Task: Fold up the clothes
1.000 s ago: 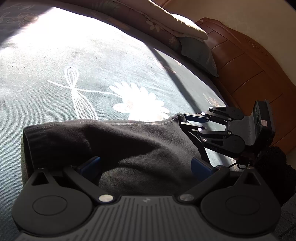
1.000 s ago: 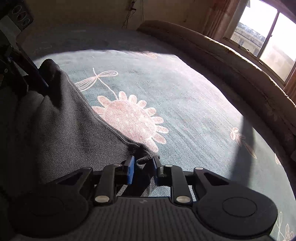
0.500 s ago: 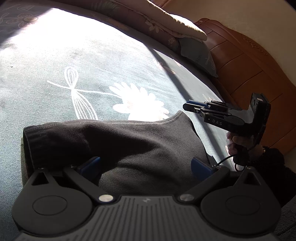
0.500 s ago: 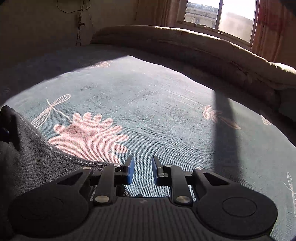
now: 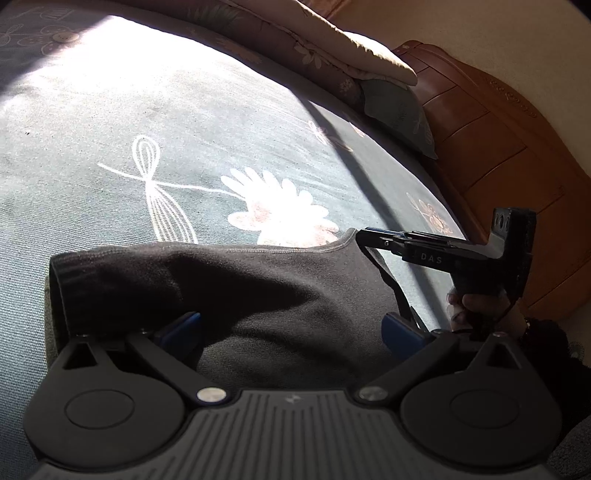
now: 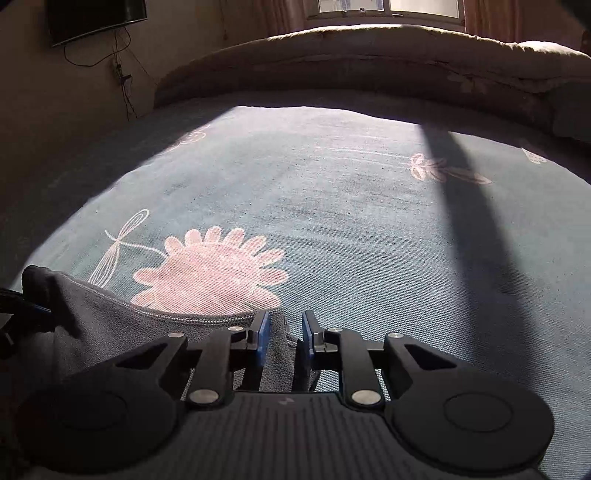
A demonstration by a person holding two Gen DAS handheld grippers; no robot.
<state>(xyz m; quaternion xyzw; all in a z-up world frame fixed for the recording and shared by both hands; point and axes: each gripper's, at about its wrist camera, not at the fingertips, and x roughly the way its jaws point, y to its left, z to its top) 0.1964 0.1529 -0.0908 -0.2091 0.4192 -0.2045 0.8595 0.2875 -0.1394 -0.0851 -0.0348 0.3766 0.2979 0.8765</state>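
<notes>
Through my left wrist camera, my left gripper [image 5: 291, 325] sits low over the dark grey garment [image 5: 258, 291], its two blue pads spread wide with the cloth bunched between them and humped up in front, neither pad pressing on it. The garment lies on the teal bedspread [image 5: 110, 129] near the bed's near edge, its stitched hem running across just below the pink flower print [image 5: 280, 214], with a ribbed cuff folded over at the left end. To the right, my right gripper [image 5: 364, 236] reaches in level, its tip at the garment's right corner, and my hand [image 5: 476, 310] wraps its handle. A quilt and pillow [image 5: 369, 74] pile against the wooden headboard [image 5: 498, 155] at the far right corner of the bed. Through my right wrist camera, my right gripper [image 6: 284, 332] has its blue pads close together with a narrow gap, and the garment's [image 6: 147, 332] corner rises between them; I cannot tell whether the pads actually pinch it. The cloth spreads left from there along the near edge, its hem overlapping the bottom of the flower print [image 6: 210, 269]. A rolled quilt [image 6: 369, 55] lines the bed's far edge under the window [image 6: 388, 5], and a dark screen [image 6: 96, 18] hangs on the wall at left.
</notes>
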